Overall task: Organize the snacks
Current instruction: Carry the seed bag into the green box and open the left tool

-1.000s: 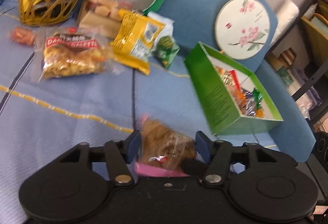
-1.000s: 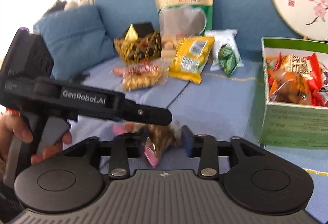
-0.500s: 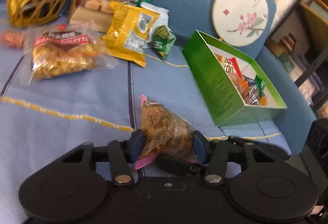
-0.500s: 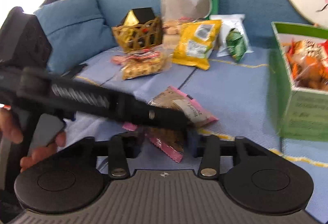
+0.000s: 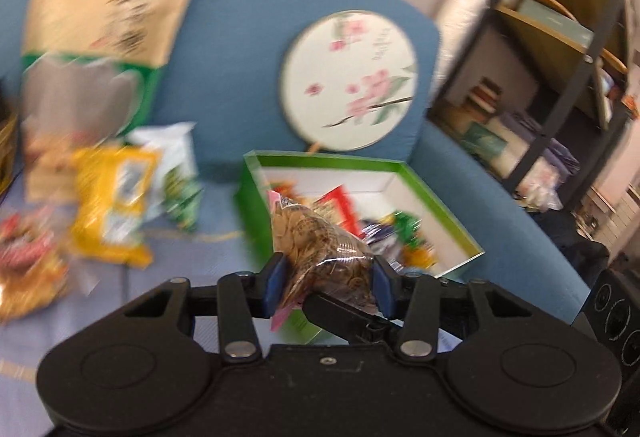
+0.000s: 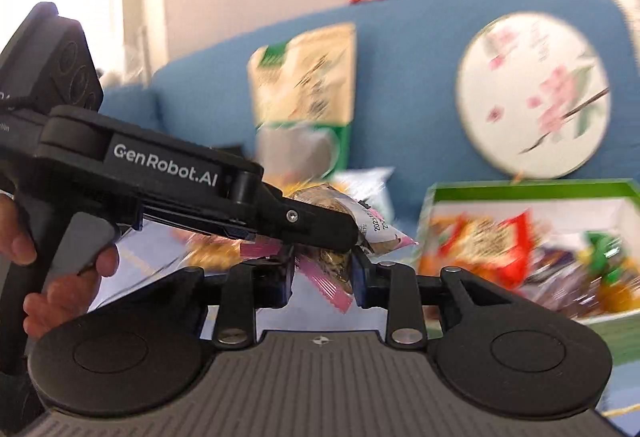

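The snack packet [image 5: 320,249] has risen off the couch seat [image 5: 192,277]; both claws, jaws just narrowing, clamp it: left gripper [image 5: 326,283], right gripper [image 6: 322,271]. Behind it, seemingly close through blur, the green box [image 5: 436,173] lies open-topped, yellow bag [image 5: 112,205] leftward.

Snack packet [image 5: 324,249] lifted off sofa, both tools apparently closing on it
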`<act>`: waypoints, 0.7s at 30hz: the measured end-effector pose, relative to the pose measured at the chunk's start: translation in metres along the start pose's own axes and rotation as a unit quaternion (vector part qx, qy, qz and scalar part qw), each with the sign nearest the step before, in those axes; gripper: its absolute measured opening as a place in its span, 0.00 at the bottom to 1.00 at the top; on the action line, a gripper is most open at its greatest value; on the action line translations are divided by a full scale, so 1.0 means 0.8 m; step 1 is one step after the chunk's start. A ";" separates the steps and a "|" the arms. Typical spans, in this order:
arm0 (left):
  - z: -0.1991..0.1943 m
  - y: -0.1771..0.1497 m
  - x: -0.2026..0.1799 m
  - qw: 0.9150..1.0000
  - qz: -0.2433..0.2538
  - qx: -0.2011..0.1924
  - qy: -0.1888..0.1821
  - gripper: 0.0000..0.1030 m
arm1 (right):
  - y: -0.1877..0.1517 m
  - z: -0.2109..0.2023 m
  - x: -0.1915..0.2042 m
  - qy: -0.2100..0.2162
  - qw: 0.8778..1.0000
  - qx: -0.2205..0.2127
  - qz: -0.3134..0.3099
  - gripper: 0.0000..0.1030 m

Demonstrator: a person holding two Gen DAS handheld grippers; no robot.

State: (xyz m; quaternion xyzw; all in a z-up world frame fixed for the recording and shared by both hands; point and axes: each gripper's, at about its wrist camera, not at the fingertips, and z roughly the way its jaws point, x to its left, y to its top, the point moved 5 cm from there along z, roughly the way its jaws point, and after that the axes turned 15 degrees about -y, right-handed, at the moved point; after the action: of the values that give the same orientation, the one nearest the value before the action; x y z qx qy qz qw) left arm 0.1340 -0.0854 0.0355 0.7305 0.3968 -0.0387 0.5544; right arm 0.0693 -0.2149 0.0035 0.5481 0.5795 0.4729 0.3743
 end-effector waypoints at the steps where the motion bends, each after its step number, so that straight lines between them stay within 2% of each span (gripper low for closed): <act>1: 0.010 0.006 -0.007 1.000 0.008 0.001 -0.006 0.86 | 0.005 -0.001 -0.011 -0.009 1.000 -0.009 0.003 0.50; 7: 0.081 0.037 -0.039 0.998 0.047 0.012 -0.042 0.85 | 0.019 0.004 -0.075 -0.068 0.997 -0.042 0.022 0.50; 12: 0.144 0.051 -0.051 0.996 0.055 0.028 -0.066 0.86 | 0.020 0.018 -0.124 -0.115 0.992 -0.042 0.036 0.50; 18: 0.195 0.057 -0.058 0.994 0.059 0.038 -0.085 0.87 | 0.017 0.033 -0.159 -0.159 0.985 -0.041 0.046 0.50; 20: 0.207 0.058 -0.057 0.994 0.062 0.040 -0.084 0.90 | 0.012 0.039 -0.165 -0.176 0.983 -0.041 0.040 0.51; 21: 0.212 0.056 -0.055 0.994 0.061 0.039 -0.080 0.95 | 0.006 0.041 -0.167 -0.190 0.980 -0.035 0.037 0.55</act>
State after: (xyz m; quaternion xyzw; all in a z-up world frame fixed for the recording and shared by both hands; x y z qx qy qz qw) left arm 0.1971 -0.2547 0.0277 0.7691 0.3042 -0.0787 0.5565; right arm 0.1178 -0.3428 -0.0120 0.6359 0.4602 0.3934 0.4786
